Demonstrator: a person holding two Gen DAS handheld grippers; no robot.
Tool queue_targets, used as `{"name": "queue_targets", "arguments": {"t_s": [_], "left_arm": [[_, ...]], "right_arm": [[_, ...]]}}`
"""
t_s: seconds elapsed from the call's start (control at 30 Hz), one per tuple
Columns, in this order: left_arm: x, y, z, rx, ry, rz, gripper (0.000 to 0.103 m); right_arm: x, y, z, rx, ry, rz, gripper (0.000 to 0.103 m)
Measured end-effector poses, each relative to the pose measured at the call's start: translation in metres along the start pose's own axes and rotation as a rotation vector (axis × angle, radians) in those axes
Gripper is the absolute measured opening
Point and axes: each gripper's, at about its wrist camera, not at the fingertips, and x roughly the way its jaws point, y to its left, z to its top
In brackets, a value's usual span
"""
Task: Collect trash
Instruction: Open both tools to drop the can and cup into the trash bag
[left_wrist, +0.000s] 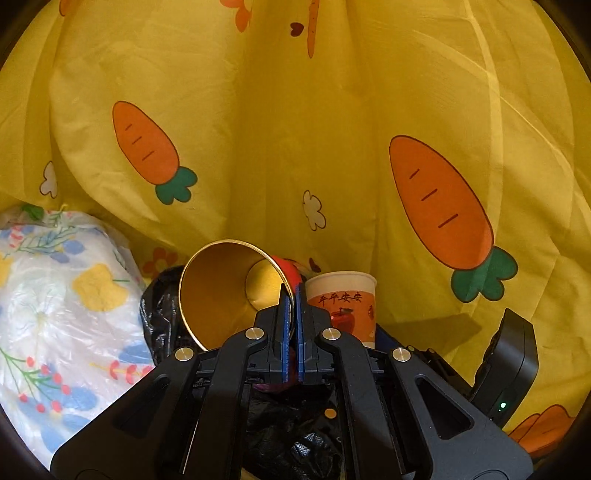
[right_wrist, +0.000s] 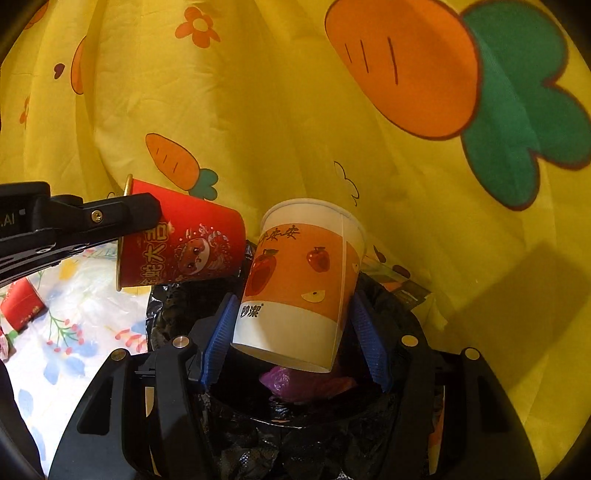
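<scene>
My left gripper (left_wrist: 293, 295) is shut on the rim of a red paper cup (left_wrist: 229, 291) with a gold inside, held on its side above a black trash bag (left_wrist: 291, 435). The same red cup (right_wrist: 184, 243) and the left gripper's finger (right_wrist: 110, 218) show at the left of the right wrist view. My right gripper (right_wrist: 295, 317) is shut on a white and orange paper cup (right_wrist: 299, 280) with apple pictures, tilted above the black trash bag (right_wrist: 295, 443). That cup also shows in the left wrist view (left_wrist: 343, 302). Purple trash (right_wrist: 291, 380) lies in the bag.
A yellow cloth with carrot prints (left_wrist: 295, 147) hangs close behind the bag. A white flowered plastic sheet (left_wrist: 55, 314) lies to the left. Another red cup (right_wrist: 22, 306) lies on that sheet at the far left of the right wrist view.
</scene>
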Motion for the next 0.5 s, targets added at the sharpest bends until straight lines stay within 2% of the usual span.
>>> {"name": "queue_targets", "arguments": {"t_s": [0.17,0.23,0.3,0.37,0.4,0.5], "left_arm": [[0.023,0.007,-0.006,-0.029,0.054,-0.013,0.003],[0.028,0.007,-0.010,-0.019,0.074,-0.020,0.003],[0.030,0.009,-0.011,-0.026,0.080,-0.016,0.013],[0.026,0.014,-0.011,-0.047,0.069,-0.014,0.042],[0.022,0.015,-0.011,-0.052,0.052,-0.014,0.053],[0.004,0.015,-0.013,-0.038,0.009,0.050,0.069]], "right_arm": [[0.014,-0.003,-0.002,0.006,0.034,0.013,0.063],[0.016,-0.002,-0.002,0.005,0.037,0.015,0.067],[0.017,-0.003,-0.003,0.007,0.040,0.011,0.070],[0.016,-0.003,-0.003,0.009,0.040,0.008,0.070],[0.015,-0.003,-0.003,0.010,0.041,0.005,0.070],[0.009,-0.002,-0.005,0.004,0.034,-0.005,0.074]]}}
